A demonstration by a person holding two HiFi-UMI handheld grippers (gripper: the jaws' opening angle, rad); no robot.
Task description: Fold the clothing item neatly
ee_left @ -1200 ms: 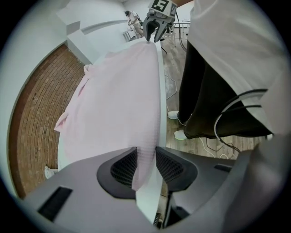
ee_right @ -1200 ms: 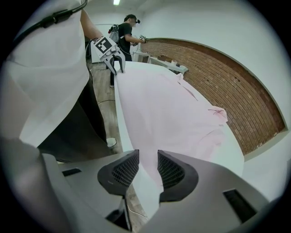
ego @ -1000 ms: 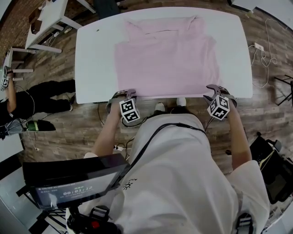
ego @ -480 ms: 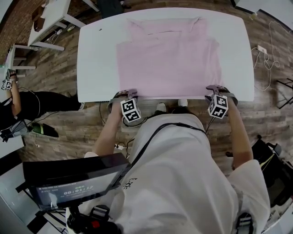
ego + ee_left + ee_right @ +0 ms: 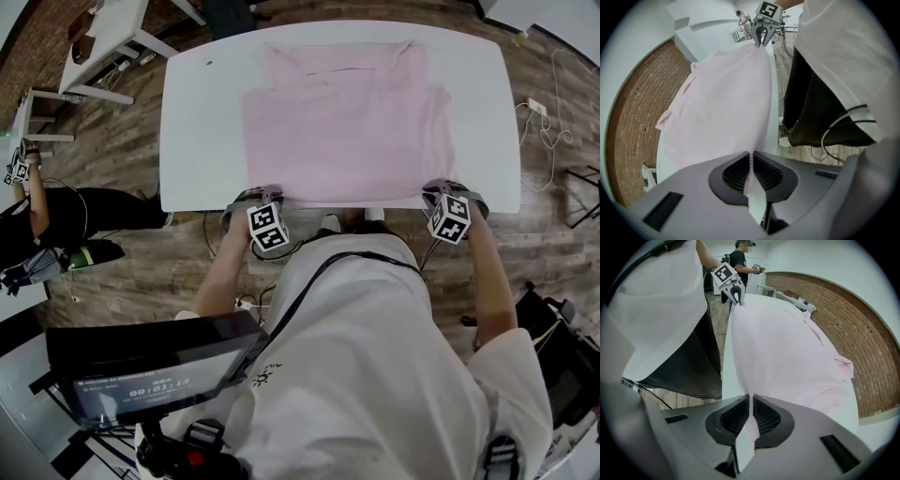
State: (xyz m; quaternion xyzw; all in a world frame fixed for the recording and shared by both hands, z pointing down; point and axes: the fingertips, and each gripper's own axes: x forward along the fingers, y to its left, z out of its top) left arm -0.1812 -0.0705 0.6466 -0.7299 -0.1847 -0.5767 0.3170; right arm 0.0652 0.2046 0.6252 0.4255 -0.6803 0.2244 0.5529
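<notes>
Left claw (image 5: 751,161): your jaws have just been closing and now stand almost together. A strip of pink cloth runs up between the ribbed pads (image 5: 737,171), so this claw has hold of the shirt (image 5: 347,122) at its near left corner.
Right claw (image 5: 751,403): your jaws here have also just been closing, to the same narrow gap. Pink cloth is pinched between them at the near right corner.
Claw attitude: both claws point steeply down at the bench's near edge, one at each end of the hem. The marker cubes face up towards your head.
Shirt: pink, spread flat on the bench (image 5: 202,131) with the hem towards you. The narrower, creased end lies towards the far edge.
Hem: it runs along the near edge of the bench in a line from one claw to the other. Both gripper views show it lifted slightly off the surface at the pinched corners.
Bench: white with rounded corners. The shirt covers the middle, with bare margins to left and right.
Floor (image 5: 141,253): wood planks, with a cable (image 5: 548,112) lying on them to the right of the bench.
Surroundings: a second person (image 5: 740,258) in dark clothing stands beyond the bench's left end. A brick wall (image 5: 853,319) runs along the far side.
</notes>
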